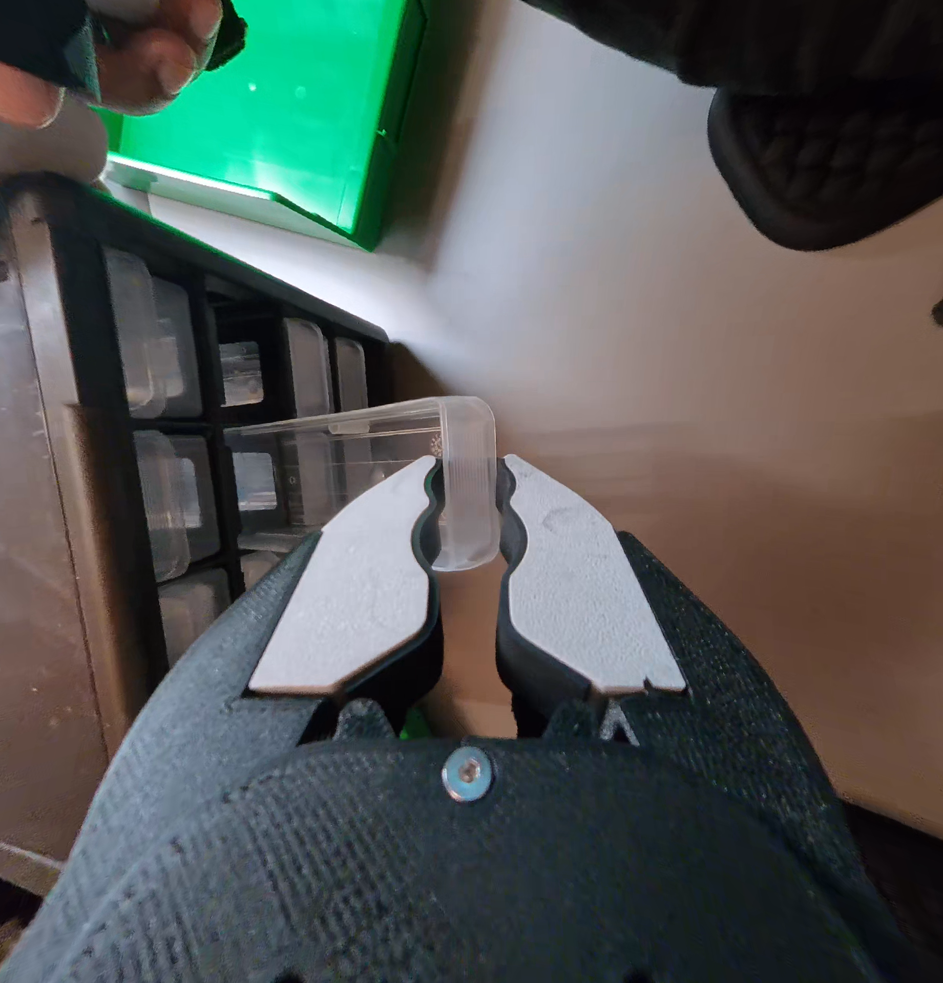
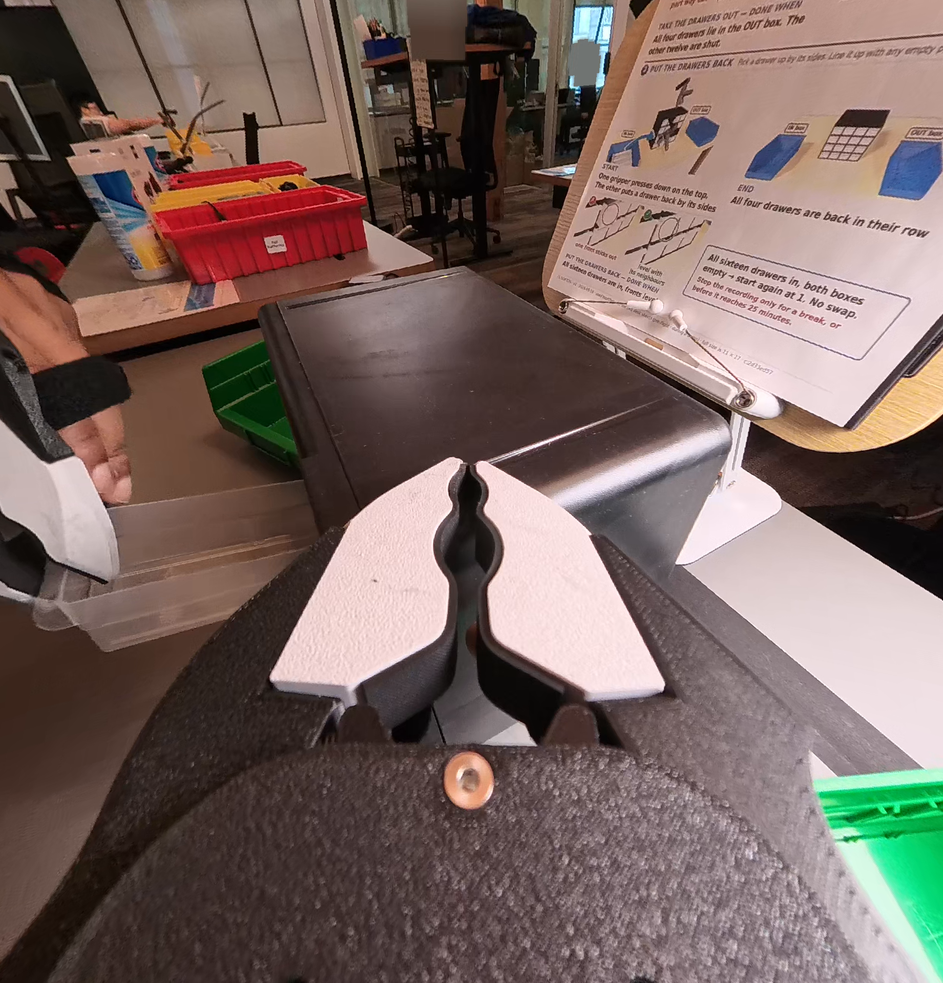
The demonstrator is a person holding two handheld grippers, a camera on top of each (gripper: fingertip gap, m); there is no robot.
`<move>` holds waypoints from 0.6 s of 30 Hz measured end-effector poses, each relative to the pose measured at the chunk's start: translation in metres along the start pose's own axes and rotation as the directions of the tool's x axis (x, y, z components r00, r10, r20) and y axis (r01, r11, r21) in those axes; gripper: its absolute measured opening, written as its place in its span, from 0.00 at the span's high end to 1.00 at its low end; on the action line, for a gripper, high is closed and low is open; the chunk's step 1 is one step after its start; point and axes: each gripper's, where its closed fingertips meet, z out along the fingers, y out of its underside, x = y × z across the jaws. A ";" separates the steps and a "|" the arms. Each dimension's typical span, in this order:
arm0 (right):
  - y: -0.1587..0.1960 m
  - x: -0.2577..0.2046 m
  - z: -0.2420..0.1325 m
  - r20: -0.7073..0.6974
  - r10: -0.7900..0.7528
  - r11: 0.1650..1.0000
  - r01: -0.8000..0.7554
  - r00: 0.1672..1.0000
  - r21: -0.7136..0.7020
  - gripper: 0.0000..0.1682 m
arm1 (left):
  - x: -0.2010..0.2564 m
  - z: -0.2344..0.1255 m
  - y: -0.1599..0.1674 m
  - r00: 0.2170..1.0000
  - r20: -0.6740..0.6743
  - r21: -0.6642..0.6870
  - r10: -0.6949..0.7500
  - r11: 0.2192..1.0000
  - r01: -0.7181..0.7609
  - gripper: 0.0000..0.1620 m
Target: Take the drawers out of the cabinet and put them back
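My left gripper (image 1: 468, 468) is shut on the front handle of a clear plastic drawer (image 1: 466, 510), which sticks far out of the black cabinet (image 1: 43, 425). Other clear drawers sit in the cabinet's slots. In the right wrist view the same drawer (image 2: 192, 542) shows at the left, held by the left gripper's white body beside a person's hand. My right gripper (image 2: 469, 471) is shut and empty, its tips over the near edge of the cabinet's black top (image 2: 458, 361); I cannot tell whether they touch it.
A green bin (image 1: 277, 117) lies beyond the cabinet; it also shows in the right wrist view (image 2: 245, 399). Another green bin (image 2: 895, 861) is at the lower right. An instruction sheet on a stand (image 2: 778, 213) is right of the cabinet. Red bins (image 2: 261, 228) sit on a far table.
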 end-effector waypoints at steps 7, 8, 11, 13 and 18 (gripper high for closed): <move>0.000 0.000 0.000 -0.007 -0.009 1.000 0.009 1.000 -0.005 1.00 | -0.004 0.021 0.006 0.993 0.094 0.018 0.069 0.997 -0.071 0.88; 0.000 0.000 0.000 -0.007 -0.010 1.000 0.010 1.000 -0.006 1.00 | -0.011 0.025 0.011 0.988 0.137 0.012 0.073 0.997 -0.075 0.88; 0.000 -0.001 0.000 -0.008 -0.011 1.000 0.011 1.000 -0.007 1.00 | -0.038 0.039 0.025 0.965 0.256 0.014 0.064 0.997 -0.070 0.88; 0.000 0.000 0.000 -0.008 -0.012 1.000 0.012 1.000 -0.007 1.00 | -0.055 0.041 0.027 0.945 0.325 0.062 0.021 0.997 -0.044 0.88; 0.000 -0.001 0.000 -0.001 -0.008 1.000 0.008 1.000 -0.003 1.00 | -0.086 0.037 0.030 0.874 0.476 0.192 -0.101 0.981 0.009 0.77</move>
